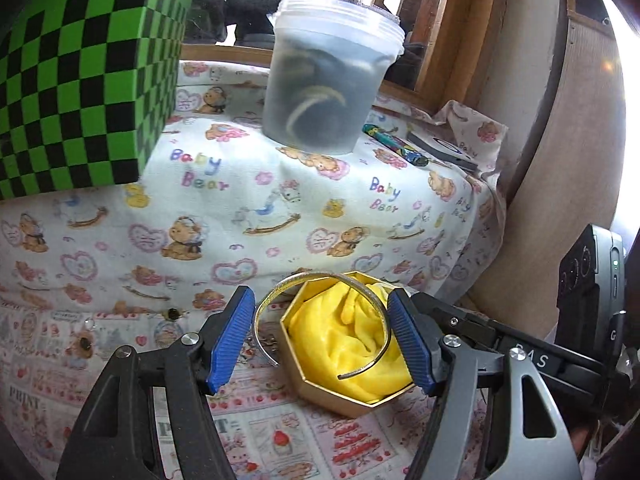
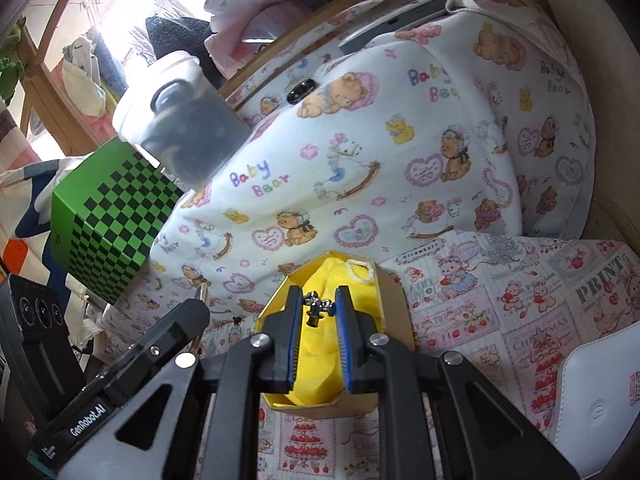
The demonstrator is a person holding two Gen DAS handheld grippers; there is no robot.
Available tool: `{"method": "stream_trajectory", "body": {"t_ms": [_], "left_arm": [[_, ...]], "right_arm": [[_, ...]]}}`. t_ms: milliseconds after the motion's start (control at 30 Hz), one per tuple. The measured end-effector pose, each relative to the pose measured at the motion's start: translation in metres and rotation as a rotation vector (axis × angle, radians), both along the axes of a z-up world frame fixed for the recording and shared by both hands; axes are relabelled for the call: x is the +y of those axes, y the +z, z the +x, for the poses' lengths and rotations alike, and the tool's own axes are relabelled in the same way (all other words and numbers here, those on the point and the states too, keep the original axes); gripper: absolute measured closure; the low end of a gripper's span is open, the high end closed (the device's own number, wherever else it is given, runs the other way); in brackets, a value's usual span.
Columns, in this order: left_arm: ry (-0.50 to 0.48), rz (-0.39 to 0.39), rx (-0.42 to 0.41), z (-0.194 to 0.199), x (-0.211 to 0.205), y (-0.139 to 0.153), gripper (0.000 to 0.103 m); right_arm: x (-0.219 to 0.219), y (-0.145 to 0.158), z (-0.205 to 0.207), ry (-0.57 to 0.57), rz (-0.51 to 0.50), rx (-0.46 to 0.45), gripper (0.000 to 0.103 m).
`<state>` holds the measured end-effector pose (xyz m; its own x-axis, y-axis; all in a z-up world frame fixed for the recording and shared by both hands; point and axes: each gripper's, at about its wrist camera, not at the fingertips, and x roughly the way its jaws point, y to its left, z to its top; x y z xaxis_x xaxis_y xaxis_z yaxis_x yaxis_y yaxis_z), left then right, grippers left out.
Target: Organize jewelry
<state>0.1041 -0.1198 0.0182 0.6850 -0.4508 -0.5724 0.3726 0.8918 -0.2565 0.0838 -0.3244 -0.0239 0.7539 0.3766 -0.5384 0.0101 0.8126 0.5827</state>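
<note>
Gold card forms the octagonal jewelry box (image 1: 320, 390) in the left wrist view, lined with crumpled yellow fabric (image 1: 344, 344). A thin metal cuff bangle (image 1: 320, 280), open-ended and C-shaped, lies tilted across the box's rim, half over the lining and half over the printed tablecloth (image 1: 240, 216). The left gripper (image 1: 322, 340) stands spread wide, its ribbed blue pads (image 1: 232, 340) on either side of the bangle; whether they touch it I cannot tell. Farther back stand a frosted plastic tub (image 1: 324, 84) with a lid and a green-and-black checkered box (image 1: 80, 92).

From the right wrist, the same box (image 2: 394, 300) sits under the right gripper (image 2: 319, 300), whose narrowed fingers pinch a small silver charm (image 2: 316, 308) above the yellow lining. A white coiled cord (image 2: 358, 270) rests at the box's far edge. The checkered box (image 2: 108, 224) and dark-filled tub (image 2: 180, 120) lie to the left, and a smooth white pouch (image 2: 596, 400) lies at lower right.
</note>
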Motion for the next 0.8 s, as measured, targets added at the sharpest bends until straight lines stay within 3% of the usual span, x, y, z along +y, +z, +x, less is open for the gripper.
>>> {"method": "stream_trajectory", "body": {"t_ms": [167,333,400,533,800], "left_arm": [[-0.044,-0.033,0.0,0.002,-0.001,-0.003,0.035],[-0.017,-0.023,-0.021,-0.004,0.008,0.005,0.034],[0.005,0.002,-0.048,-0.012,0.016,0.011,0.031],[0.077,0.062,-0.113,-0.034,0.042,0.022,0.021],[0.235,0.13,-0.174,-0.058,0.096,0.024,0.009]], "right_arm": [[-0.001,0.0,-0.001,0.002,0.004,0.001,0.081],[0.0,0.0,-0.001,0.01,0.009,0.004,0.073],[0.003,0.0,-0.001,0.016,0.007,0.004,0.072],[0.017,0.002,0.0,0.078,-0.02,0.005,0.06],[0.063,0.011,-0.008,0.155,-0.224,-0.046,0.053]]}}
